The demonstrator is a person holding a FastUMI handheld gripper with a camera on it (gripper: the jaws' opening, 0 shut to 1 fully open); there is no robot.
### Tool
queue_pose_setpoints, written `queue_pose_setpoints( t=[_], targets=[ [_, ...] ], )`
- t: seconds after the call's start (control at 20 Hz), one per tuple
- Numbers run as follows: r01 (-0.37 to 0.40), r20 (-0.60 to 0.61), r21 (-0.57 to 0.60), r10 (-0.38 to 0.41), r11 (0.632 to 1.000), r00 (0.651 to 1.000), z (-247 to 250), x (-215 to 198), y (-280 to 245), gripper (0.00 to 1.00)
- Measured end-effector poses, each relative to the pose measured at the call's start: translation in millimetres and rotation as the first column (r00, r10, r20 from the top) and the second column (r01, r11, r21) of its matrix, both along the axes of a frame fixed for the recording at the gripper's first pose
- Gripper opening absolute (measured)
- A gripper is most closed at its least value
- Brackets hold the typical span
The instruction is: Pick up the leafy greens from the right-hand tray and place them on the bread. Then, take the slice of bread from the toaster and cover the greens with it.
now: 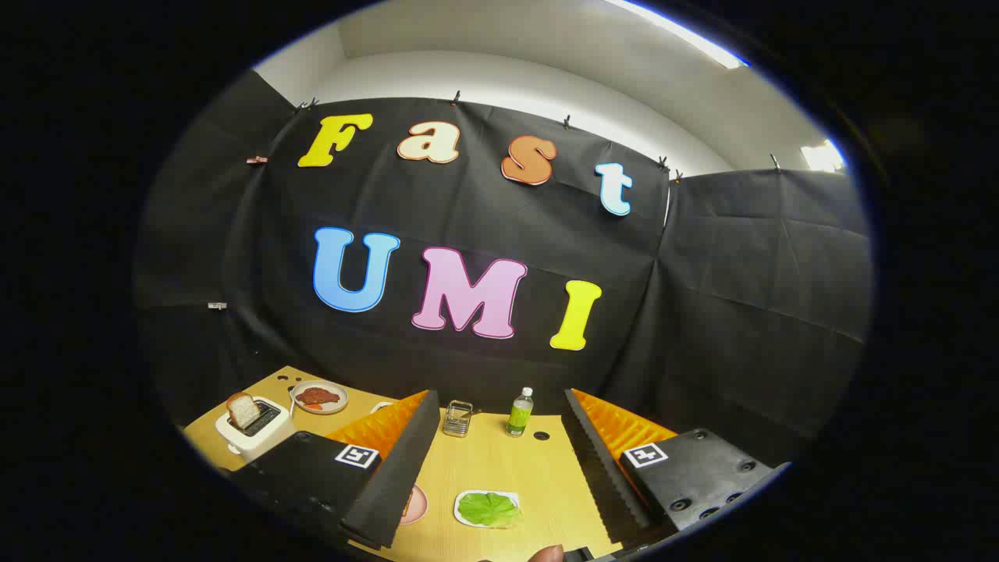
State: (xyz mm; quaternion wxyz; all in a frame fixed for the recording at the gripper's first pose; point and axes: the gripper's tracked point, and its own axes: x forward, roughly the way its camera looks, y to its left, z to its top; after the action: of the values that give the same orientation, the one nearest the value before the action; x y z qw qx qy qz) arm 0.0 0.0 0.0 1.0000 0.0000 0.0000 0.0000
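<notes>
2 fingers of the gripper (499, 460) reach forward over a light wooden surface (507, 468), spread wide apart and grasping nothing. Between them, low and close to the camera, lies a small white tray (462, 507) with rounded corners, and the leafy greens (488, 509) rest flat on it, untouched. Just left of that tray, partly hidden behind the left finger, a pinkish round plate (416, 503) shows; something lies on it, possibly the bread, but the finger covers too much to tell.

Farther ahead, between the fingertips, a small wire rack (457, 418) stands on the surface, and just to its right a green bottle (519, 412) with a white cap stands upright. A dark round hole in the surface sits near the bottle's base.

Beyond the left finger, toward the far left corner of the surface, a white toaster (254, 431) stands with 1 slice of bread (243, 410) poking up out of its slot, tilted slightly. Just behind and right of the toaster, a round plate (319, 397) carries a reddish-brown piece of food with a bit of orange beside it. The toaster and this plate are well apart from the tray of greens.

At the bottom, just below the greens, a fingertip (546, 553) of the person holding the gripper peeks in.
</notes>
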Motion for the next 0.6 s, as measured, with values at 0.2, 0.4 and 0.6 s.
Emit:
queue_pose_setpoints(
  t=[0.2, 0.4, 0.6],
  targets=[
    [-0.006, -0.01, 0.022, 0.007, 1.0, 1.0, -2.0, -1.2, 1.6, 0.98],
    [-0.002, -0.006, 0.022, 0.002, 1.0, 1.0, -0.7, 3.2, -0.9, 0.97],
    [0.0, -0.015, 0.048, 0.0, 0.999, 1.0, -2.6, 5.0, -2.5, 0.98]
  ],
)
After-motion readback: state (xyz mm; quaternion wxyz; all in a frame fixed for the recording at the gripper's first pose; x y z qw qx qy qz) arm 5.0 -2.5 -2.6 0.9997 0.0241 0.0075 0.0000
